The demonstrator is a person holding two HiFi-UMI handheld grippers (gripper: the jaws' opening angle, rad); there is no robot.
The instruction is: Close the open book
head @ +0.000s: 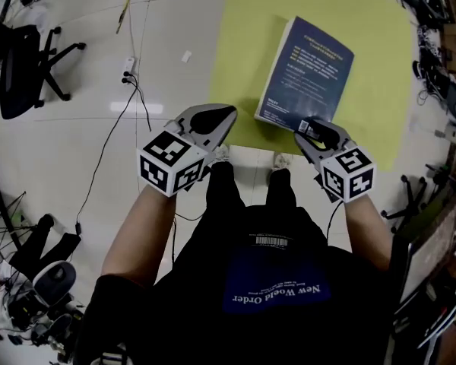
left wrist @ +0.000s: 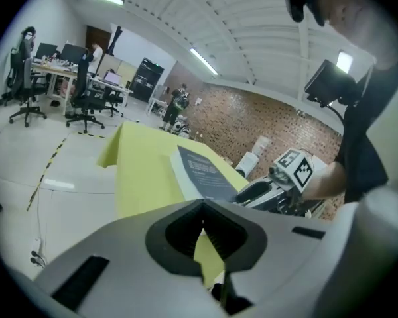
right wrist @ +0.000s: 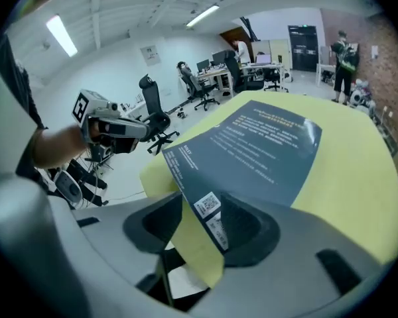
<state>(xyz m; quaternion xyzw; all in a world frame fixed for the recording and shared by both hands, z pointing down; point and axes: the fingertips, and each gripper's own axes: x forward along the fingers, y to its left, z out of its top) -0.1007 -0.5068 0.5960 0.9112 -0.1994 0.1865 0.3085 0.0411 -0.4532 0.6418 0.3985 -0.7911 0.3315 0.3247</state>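
The book [head: 308, 71] lies shut on the yellow-green table [head: 247, 44], dark blue back cover up, spine to the left. My right gripper [head: 313, 126] is at its near corner. In the right gripper view the barcode corner of the book [right wrist: 265, 151] sits in the gap of my right gripper [right wrist: 199, 207], whose jaws stand apart and do not press on it. My left gripper [head: 216, 116] hovers off the table's near left corner, away from the book [left wrist: 202, 171]. In its own view my left gripper [left wrist: 202, 207] has its tips together with nothing between them.
A black office chair [head: 23, 59] stands on the tiled floor at the left, with a power strip [head: 128, 68] and cables nearby. More chairs and gear [head: 441, 82] crowd the right edge. The person's black-clad legs [head: 247, 188] stand just before the table's near edge.
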